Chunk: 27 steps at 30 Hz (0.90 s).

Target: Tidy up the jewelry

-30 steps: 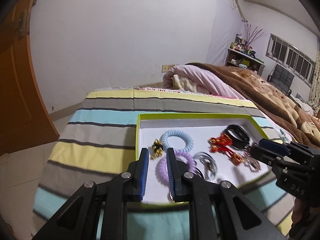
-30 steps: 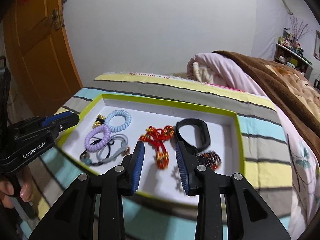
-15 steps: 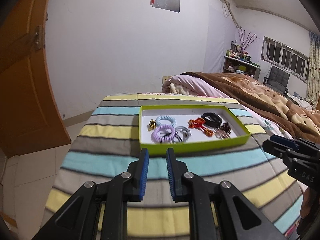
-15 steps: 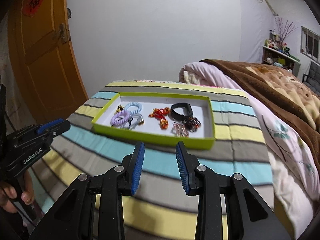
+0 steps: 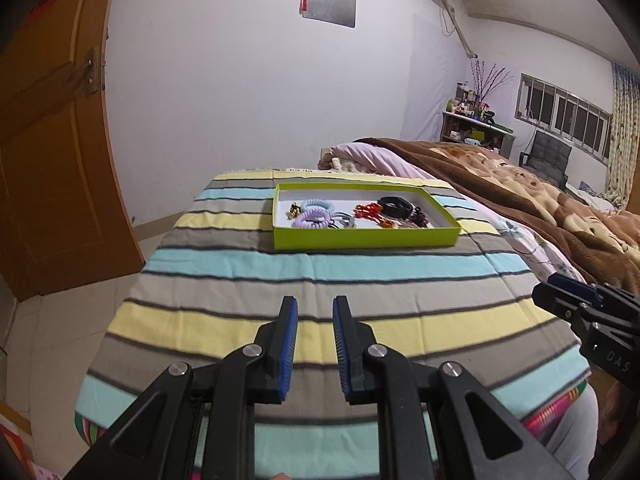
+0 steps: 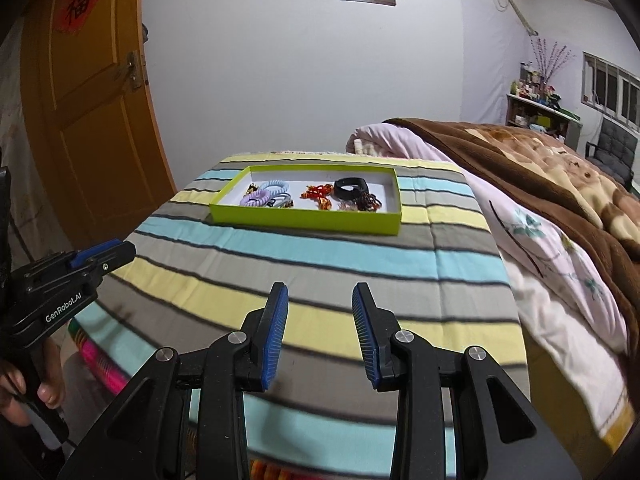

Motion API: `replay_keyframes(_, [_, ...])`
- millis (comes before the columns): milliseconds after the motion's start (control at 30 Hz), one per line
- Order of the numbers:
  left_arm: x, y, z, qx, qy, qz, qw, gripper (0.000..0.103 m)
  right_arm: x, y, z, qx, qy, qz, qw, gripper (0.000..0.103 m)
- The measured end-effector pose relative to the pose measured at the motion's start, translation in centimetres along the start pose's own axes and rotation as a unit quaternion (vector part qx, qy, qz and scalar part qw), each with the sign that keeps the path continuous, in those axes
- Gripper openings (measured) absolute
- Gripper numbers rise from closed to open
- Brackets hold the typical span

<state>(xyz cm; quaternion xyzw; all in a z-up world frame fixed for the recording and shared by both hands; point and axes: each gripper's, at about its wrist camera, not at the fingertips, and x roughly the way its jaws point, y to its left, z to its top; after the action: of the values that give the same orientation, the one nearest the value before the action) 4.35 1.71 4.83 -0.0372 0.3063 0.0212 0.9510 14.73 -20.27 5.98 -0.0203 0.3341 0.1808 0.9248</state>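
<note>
A lime-green tray [image 5: 360,238] [image 6: 304,222] lies on the far part of a striped blanket. It holds a purple coil hair tie [image 5: 312,218], a light blue coil tie [image 5: 318,204], a red knotted ornament [image 5: 370,211], a black band [image 5: 394,204] and a dark beaded bracelet [image 6: 366,202]. My left gripper [image 5: 314,304] hovers over the blanket's near stripes, well short of the tray, open and empty. My right gripper [image 6: 320,290] is level with it to the right, its jaws opening with nothing between them. Each gripper shows at the other view's edge.
The striped blanket [image 5: 320,276] covers a raised surface with a drop to the floor on the left. An orange door [image 6: 92,100] stands at the left. A brown quilt [image 6: 540,168] and pink bedding [image 6: 540,264] lie at the right. A hand [image 6: 24,392] grips the left tool.
Both grippers have pulled back from right above the tray. The tray now sits far ahead and small, its contents unmoved.
</note>
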Motion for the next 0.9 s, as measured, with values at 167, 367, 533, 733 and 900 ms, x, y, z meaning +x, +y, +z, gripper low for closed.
replay_keyframes(167, [-1.4, -0.9, -1.0, 0.004, -0.005, -0.012, 0.9999, 0.018, -1.6, 0.3, -1.5, -0.001, -0.01, -0.008, 1.0, 0.035])
replay_keyframes(367, [-2.4, -1.2, -1.6, 0.003, -0.02, -0.021, 0.9996, 0.018, -2.6, 0.6, -2.6, -0.006, -0.025, -0.016, 1.0, 0.035])
replay_keyframes(533, [-2.2, -1.1, -2.3, 0.002, -0.021, -0.021, 0.9996, 0.018, -2.9, 0.7, -3.2, -0.005, -0.038, -0.018, 0.999, 0.035])
replay_keyframes(733, [-2.0, -1.1, -2.8, 0.002, -0.018, -0.015, 0.9997, 0.018, -2.7, 0.7, -3.5, -0.005, -0.034, -0.018, 0.999, 0.035])
replay_keyframes(900, [-2.0, -1.5, -2.9, 0.01, -0.022, -0.009, 0.9997, 0.018, -2.5, 0.7, -3.6, -0.004, -0.031, -0.017, 0.999, 0.035])
